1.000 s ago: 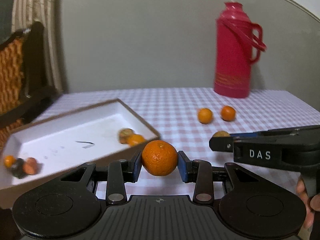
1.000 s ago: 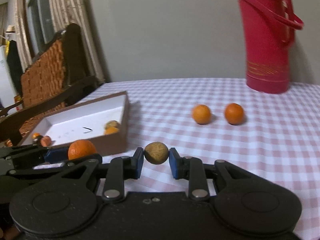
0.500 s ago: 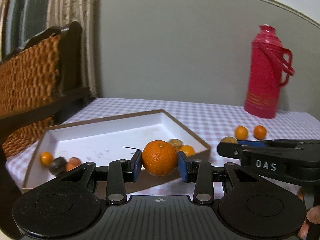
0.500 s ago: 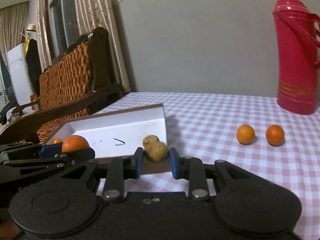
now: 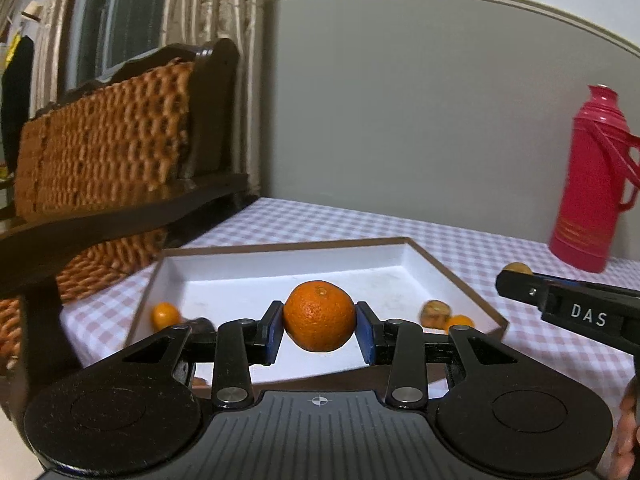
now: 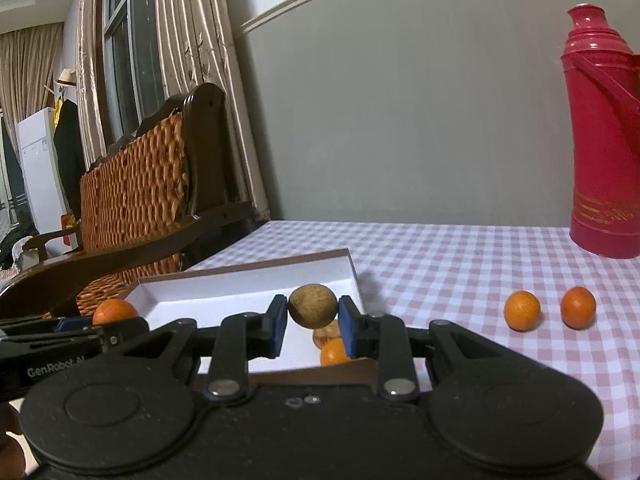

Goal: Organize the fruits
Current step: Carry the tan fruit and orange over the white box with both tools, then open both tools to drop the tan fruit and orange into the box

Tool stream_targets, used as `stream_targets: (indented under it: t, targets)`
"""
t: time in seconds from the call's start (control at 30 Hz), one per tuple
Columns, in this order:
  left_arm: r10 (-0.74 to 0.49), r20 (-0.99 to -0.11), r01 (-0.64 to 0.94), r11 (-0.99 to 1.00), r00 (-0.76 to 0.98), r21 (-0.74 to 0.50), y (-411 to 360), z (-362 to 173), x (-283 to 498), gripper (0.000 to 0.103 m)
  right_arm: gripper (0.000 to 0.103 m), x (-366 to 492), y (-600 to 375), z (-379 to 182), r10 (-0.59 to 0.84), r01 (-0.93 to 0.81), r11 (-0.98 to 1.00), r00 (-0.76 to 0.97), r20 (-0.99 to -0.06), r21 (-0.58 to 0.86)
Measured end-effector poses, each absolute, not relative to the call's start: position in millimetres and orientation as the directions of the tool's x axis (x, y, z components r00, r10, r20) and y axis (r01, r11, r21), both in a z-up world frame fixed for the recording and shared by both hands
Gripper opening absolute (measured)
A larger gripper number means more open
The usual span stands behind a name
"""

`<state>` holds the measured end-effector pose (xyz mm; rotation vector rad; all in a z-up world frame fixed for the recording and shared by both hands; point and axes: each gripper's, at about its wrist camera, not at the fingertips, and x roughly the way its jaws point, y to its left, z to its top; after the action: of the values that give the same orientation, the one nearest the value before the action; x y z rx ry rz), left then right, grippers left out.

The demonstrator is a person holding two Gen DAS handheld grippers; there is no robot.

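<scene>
My left gripper (image 5: 320, 330) is shut on an orange mandarin (image 5: 319, 316), held just above the near side of a white box with a brown rim (image 5: 256, 276). My right gripper (image 6: 313, 322) is shut on a small brown fruit (image 6: 312, 306), also over the box (image 6: 224, 292) near its right end. Inside the box lie a small orange fruit (image 5: 165, 316) at the left, and a brown fruit (image 5: 435, 313) with an orange one (image 5: 460, 322) at the right. Two more mandarins (image 6: 521, 311) (image 6: 577, 307) rest on the checked tablecloth to the right.
A tall red thermos (image 6: 604, 136) stands at the back right of the table, near the grey wall. A wicker chair with a dark wooden frame (image 5: 120, 160) stands close against the table's left side, beside the box. A hand (image 5: 630, 432) shows at the lower right.
Both grippers have swung left with their fruits and now hang over the box. The box has come to the middle of both views, and the thermos has slid to the right.
</scene>
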<state>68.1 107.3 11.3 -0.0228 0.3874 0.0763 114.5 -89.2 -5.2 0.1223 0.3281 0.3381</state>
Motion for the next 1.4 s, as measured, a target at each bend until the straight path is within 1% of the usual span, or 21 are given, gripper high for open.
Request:
stream_targets:
  t: [0.23,0.43,0.63,0.97,1.07,1.1,1.13,1.17,1.2,1.23,1.27,1.33,1.4]
  targets:
    - [0.127,-0.357,-0.136,0.991,0.925,0.0,124,15,78,0.038,0.019,123,-74,-3,0.336,-0.304,0.94,0.902,-0.271,0.153]
    - [0.182,-0.359,-0.197,0.98,0.915,-0.006,142,15,92,0.038,0.019,134,-59,-5,0.336,-0.313,0.941,0.901,-0.273,0.126]
    - [0.208,-0.384,-0.229,0.973,0.9,-0.01,155,11,108,0.038,0.019,154,-51,-9,0.335,-0.303,0.942,0.887,-0.317,0.146]
    - [0.242,-0.408,-0.272,0.962,0.88,-0.015,169,5,140,0.039,0.019,186,-37,-9,0.345,-0.315,0.938,0.874,-0.343,0.143]
    - [0.262,-0.429,-0.293,0.956,0.865,-0.007,172,-1,153,0.039,0.022,199,-33,-8,0.344,-0.313,0.939,0.868,-0.358,0.143]
    - [0.276,-0.436,-0.304,0.953,0.857,0.005,172,-4,157,0.039,0.029,204,-31,-8,0.334,-0.306,0.943,0.867,-0.369,0.132]
    - [0.293,-0.442,-0.32,0.947,0.848,0.015,172,-7,162,0.039,0.048,206,-32,-9,0.333,-0.308,0.943,0.864,-0.378,0.125]
    - [0.304,-0.451,-0.334,0.943,0.839,0.014,174,-9,165,0.048,0.058,208,-32,-10,0.335,-0.311,0.942,0.864,-0.377,0.124]
    - [0.303,-0.462,-0.339,0.941,0.834,0.006,175,-10,168,0.082,0.072,207,-34,-10,0.323,-0.297,0.946,0.877,-0.355,0.126]
    - [0.308,-0.462,-0.347,0.938,0.832,0.0,176,-9,168,0.1,0.077,204,-36,-9,0.312,-0.286,0.95,0.89,-0.333,0.126]
    - [0.327,-0.439,-0.364,0.931,0.837,-0.002,176,-7,165,0.103,0.079,201,-39,-7,0.31,-0.283,0.95,0.899,-0.309,0.13]
    - [0.343,-0.394,-0.372,0.928,0.852,0.005,174,0,160,0.103,0.092,198,-45,-4,0.315,-0.283,0.947,0.906,-0.284,0.149]
    - [0.343,-0.386,-0.372,0.928,0.856,0.0,175,4,158,0.103,0.095,193,-52,0,0.319,-0.284,0.944,0.914,-0.252,0.168]
